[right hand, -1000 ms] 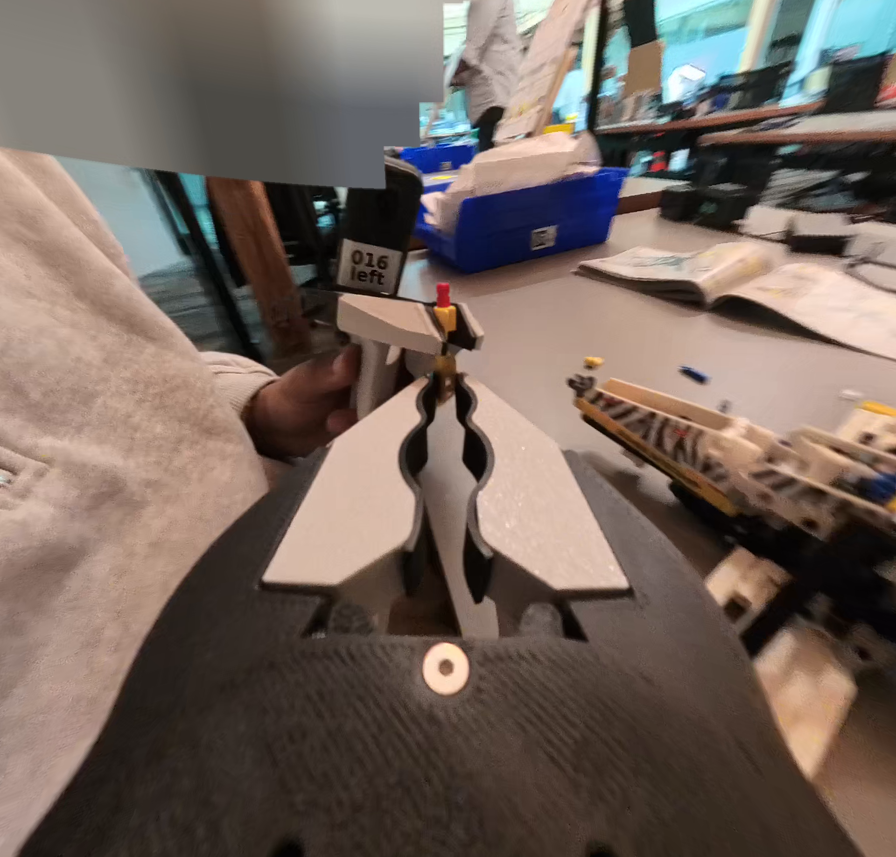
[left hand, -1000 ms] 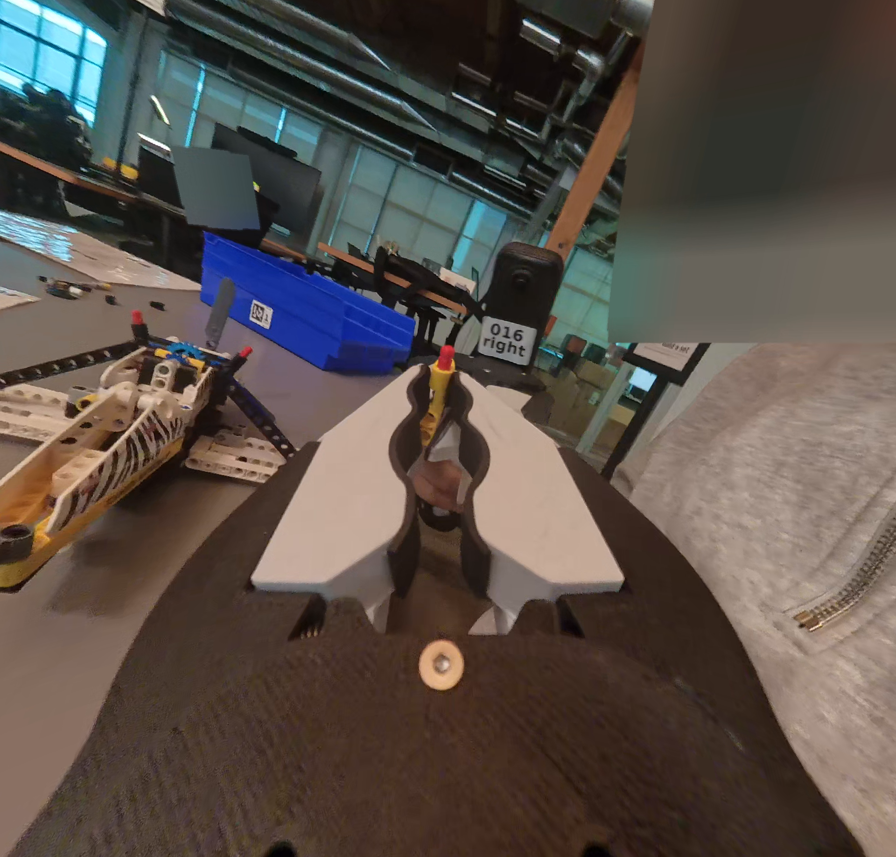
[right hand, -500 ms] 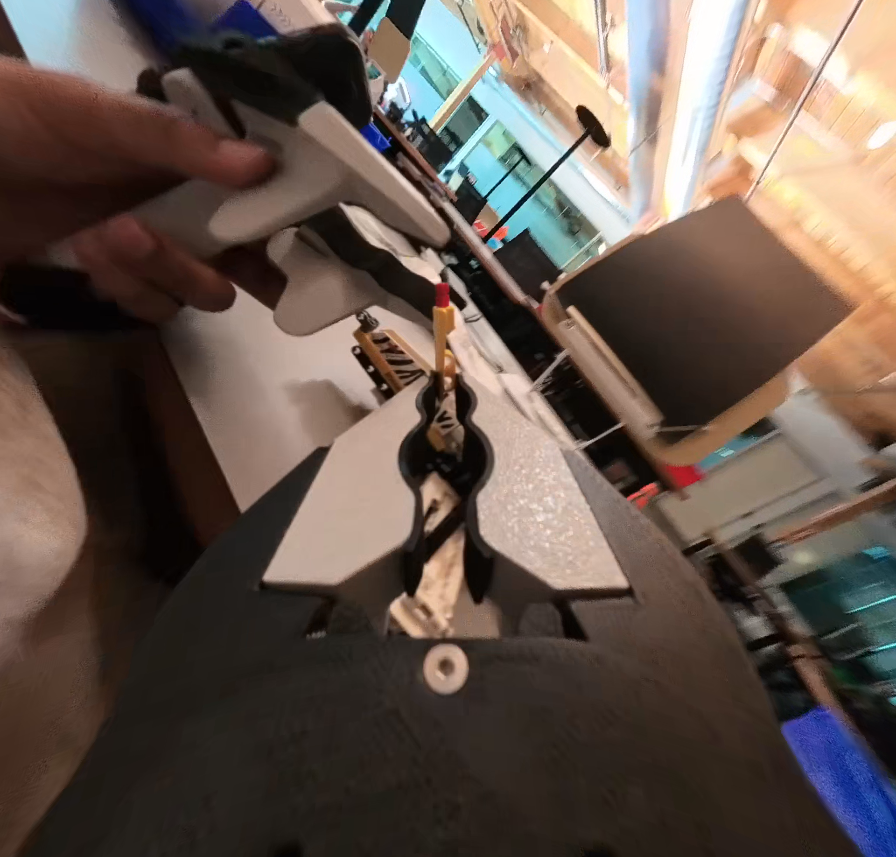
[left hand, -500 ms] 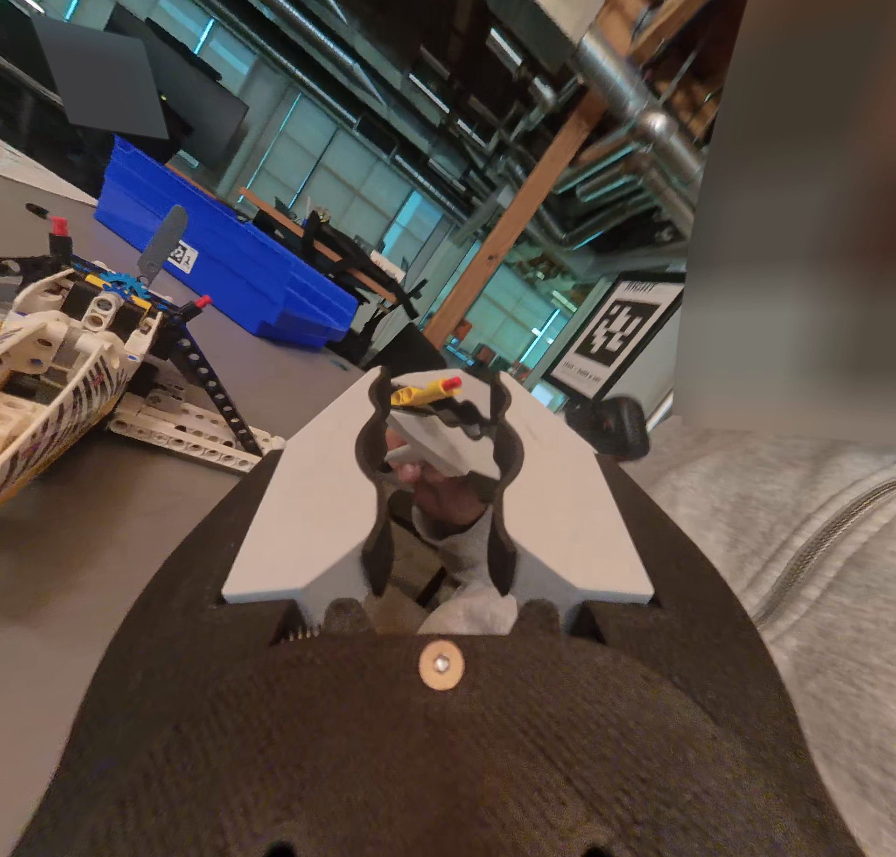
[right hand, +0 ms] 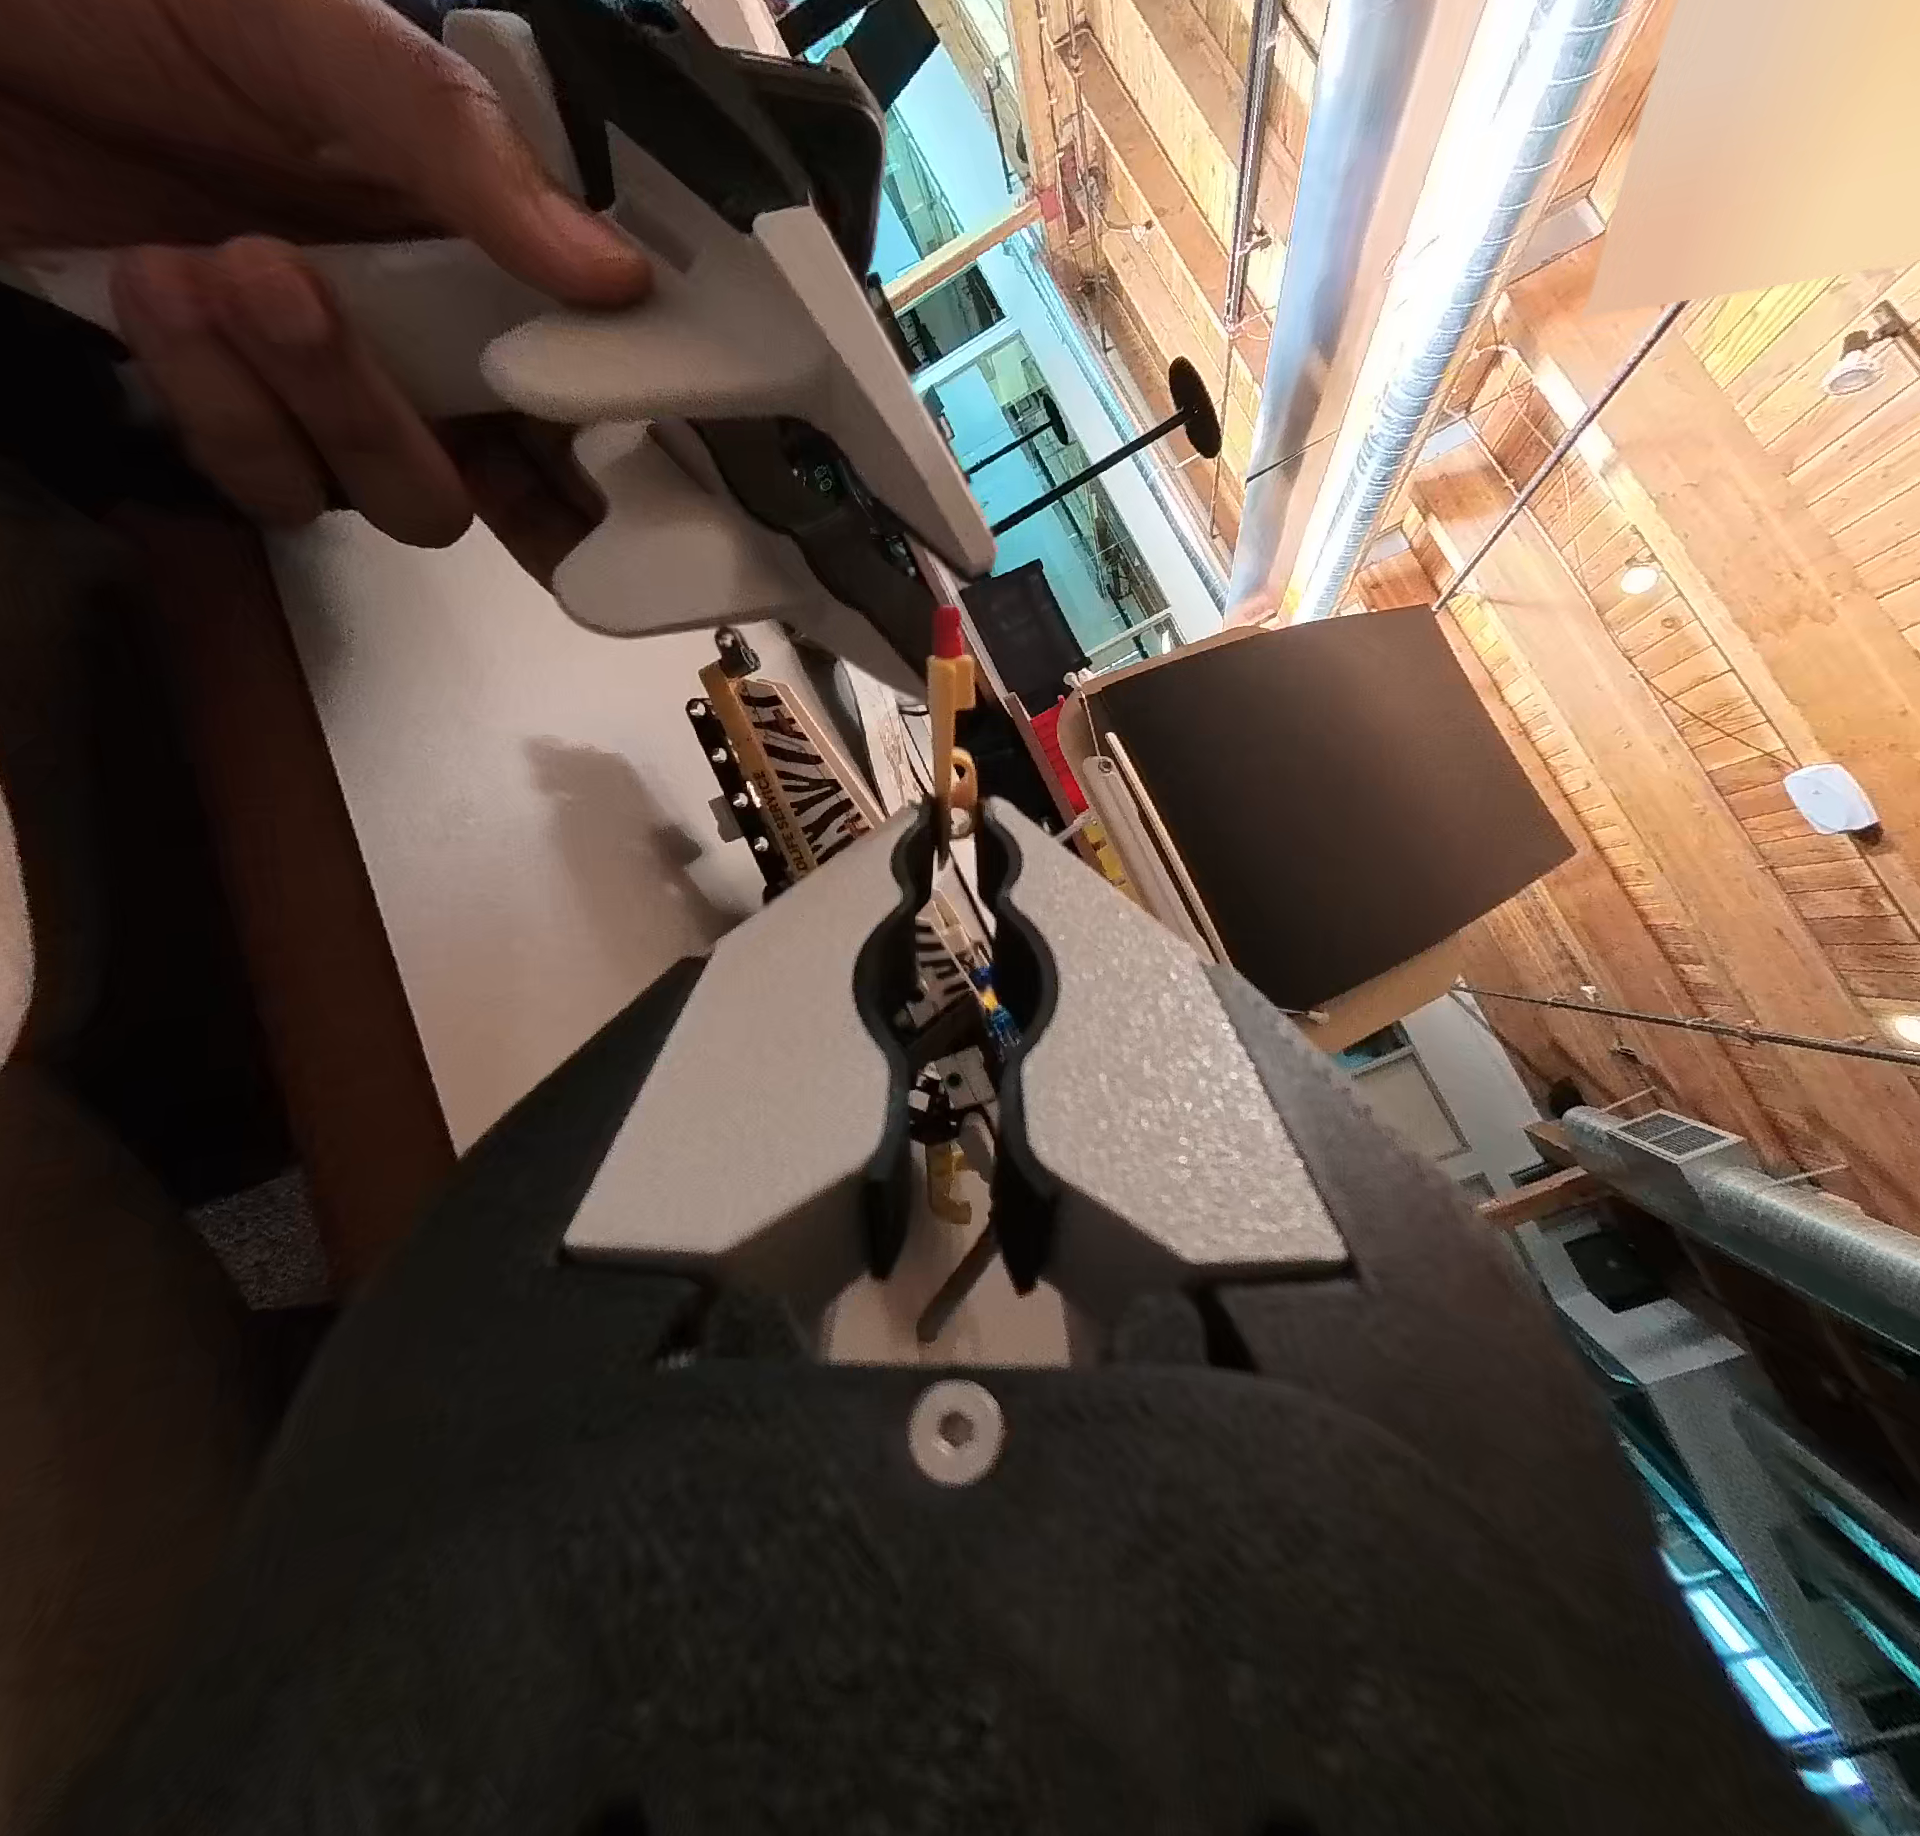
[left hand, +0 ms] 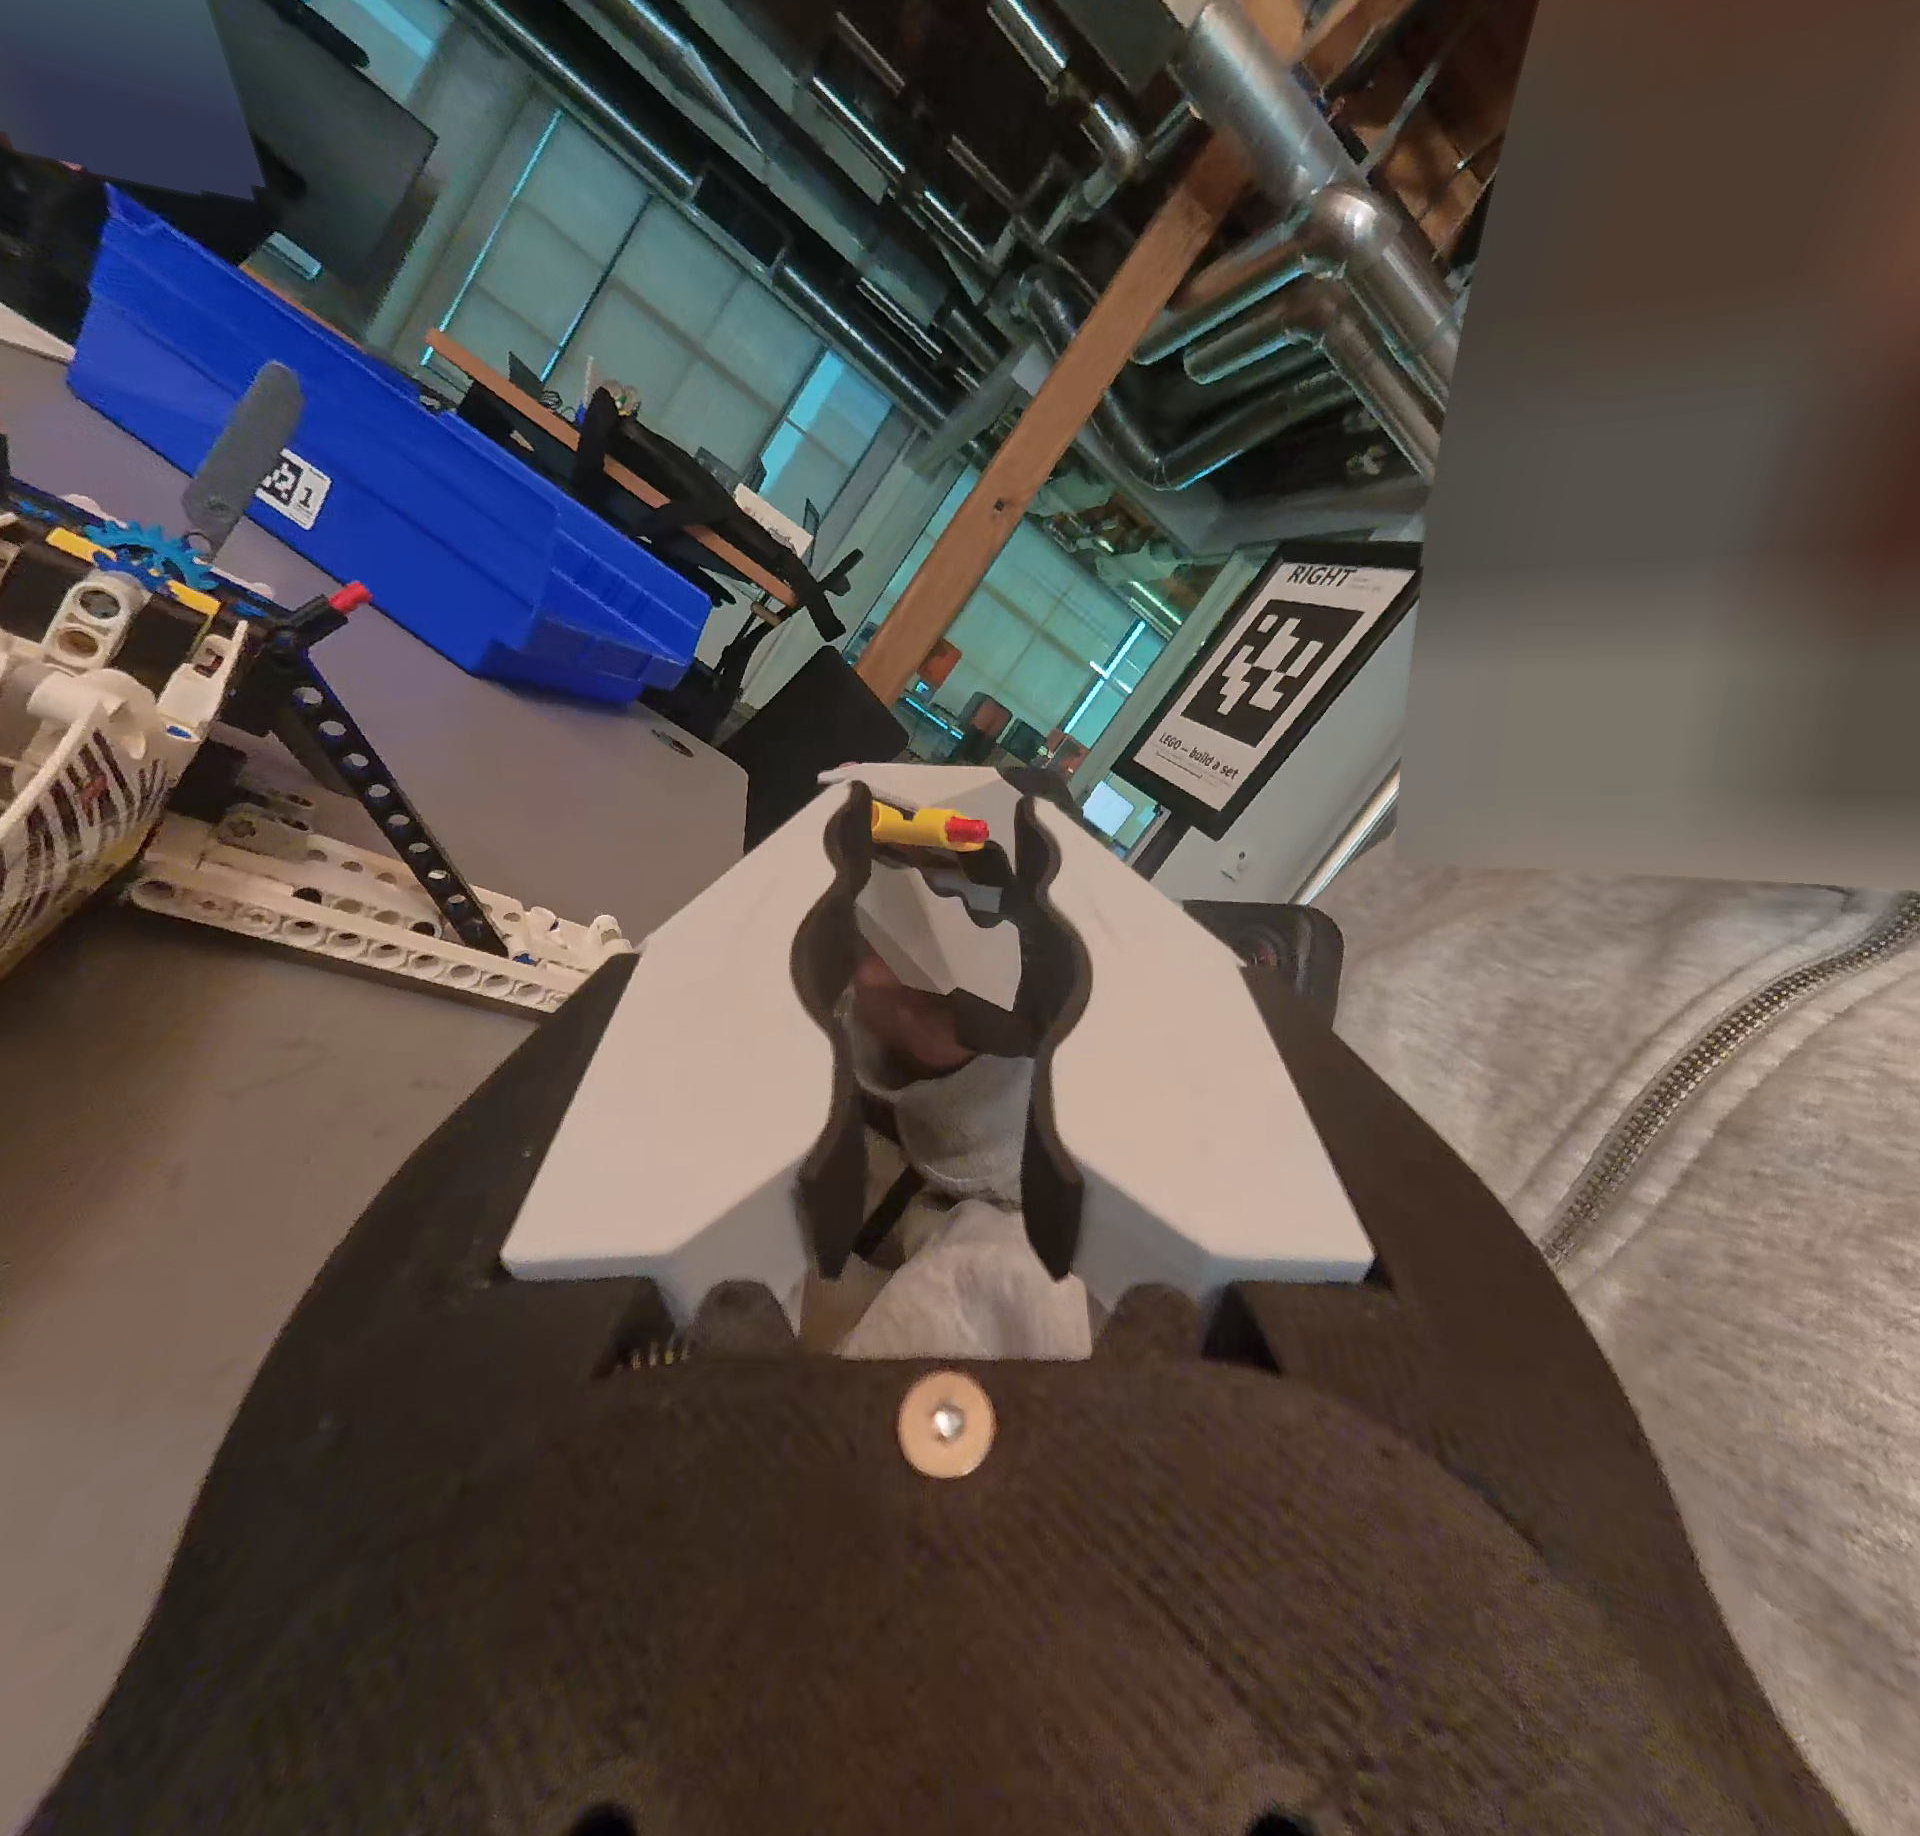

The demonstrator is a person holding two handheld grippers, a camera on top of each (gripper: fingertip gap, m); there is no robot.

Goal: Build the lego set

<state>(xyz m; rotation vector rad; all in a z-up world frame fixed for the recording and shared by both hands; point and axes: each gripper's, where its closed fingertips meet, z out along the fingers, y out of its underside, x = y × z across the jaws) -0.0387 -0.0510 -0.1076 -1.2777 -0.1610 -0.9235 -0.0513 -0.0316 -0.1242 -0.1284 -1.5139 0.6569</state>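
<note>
A small yellow piece with a red pin is clamped between the tips of my right gripper, which is shut on its lower end and rolled sideways. In the left wrist view the same piece lies crosswise between the tips of my left gripper, whose jaws stand apart. The right gripper's fingers show through that gap. The left gripper, held by a hand, sits just above the red pin. The zebra-striped lego model lies on the grey table at the left, and it also shows in the right wrist view.
A black holed beam and white beams stick out from the model. A blue bin stands behind it on the table. A sign board stands beyond the table edge. The person's grey hoodie fills the right.
My left gripper has opened and let go of the yellow piece. My right gripper now holds it alone and has rolled sideways, so the piece lies crosswise between the left jaws.
</note>
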